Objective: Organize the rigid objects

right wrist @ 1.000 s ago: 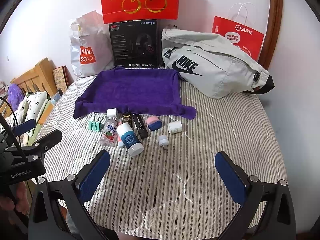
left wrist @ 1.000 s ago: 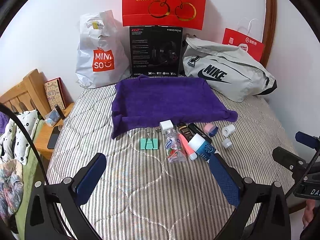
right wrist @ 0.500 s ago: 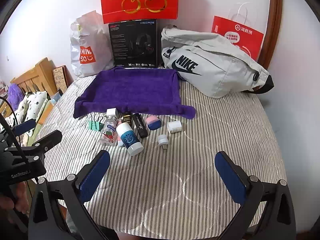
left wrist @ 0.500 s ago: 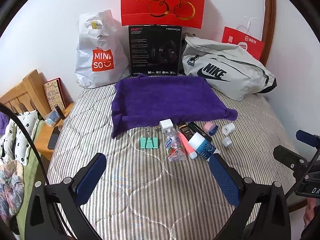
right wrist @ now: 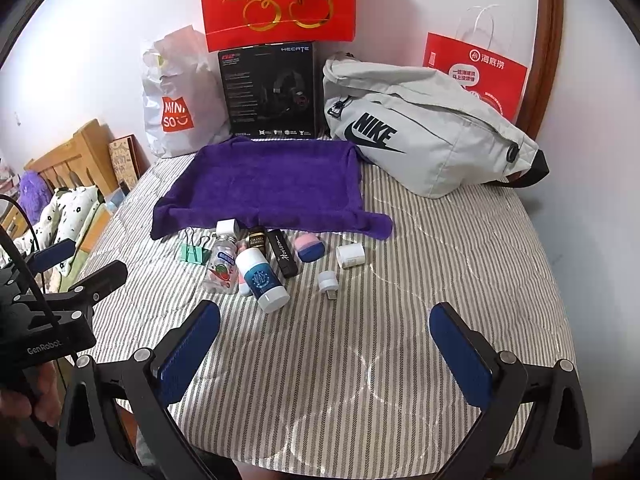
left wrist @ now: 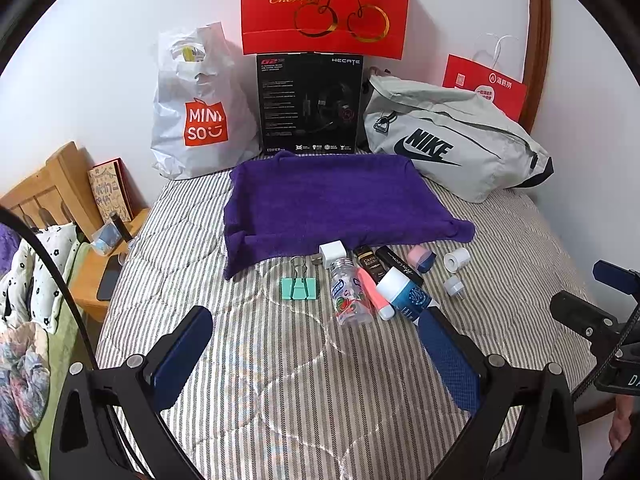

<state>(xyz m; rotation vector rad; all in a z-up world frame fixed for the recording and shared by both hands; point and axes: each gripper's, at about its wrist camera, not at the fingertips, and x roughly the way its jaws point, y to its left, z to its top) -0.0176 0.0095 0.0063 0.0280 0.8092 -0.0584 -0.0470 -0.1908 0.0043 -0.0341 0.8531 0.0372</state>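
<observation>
While both grippers hang over the near end of the striped bedspread (left wrist: 280,380), neither one is holding anything. The left gripper (left wrist: 316,344) has its jaws spread wide with just quilt between them, and the right gripper (right wrist: 325,340) looks the same, blue pads far apart and nothing clamped.

All the small stuff sits in a loose row along the front edge of the purple towel (left wrist: 332,196). From the left wrist view, going left to right: a mint green binder clip (left wrist: 299,287), a white charger cube (left wrist: 332,253) touching the towel's edge, a clear little bottle (left wrist: 348,296) lying on its side, a pink tube (left wrist: 372,292) right beside it, a dark box with gold lettering (left wrist: 369,265), a black tube (left wrist: 398,266), and a blue-labelled white bottle (left wrist: 402,294) lying tilted, its end just by the left gripper's right pad. Further right there's a pink-and-blue eraser-looking thing (left wrist: 422,258), a small white roll (left wrist: 457,259) and a tiny white plug adapter (left wrist: 454,286), those last two a bit apart from the main bunch.

The towel itself has nothing on it. Behind it, against the wall, stand a white Miniso bag (left wrist: 196,108), a black headset box (left wrist: 310,104) and a grey Nike bag (left wrist: 452,140).
</observation>
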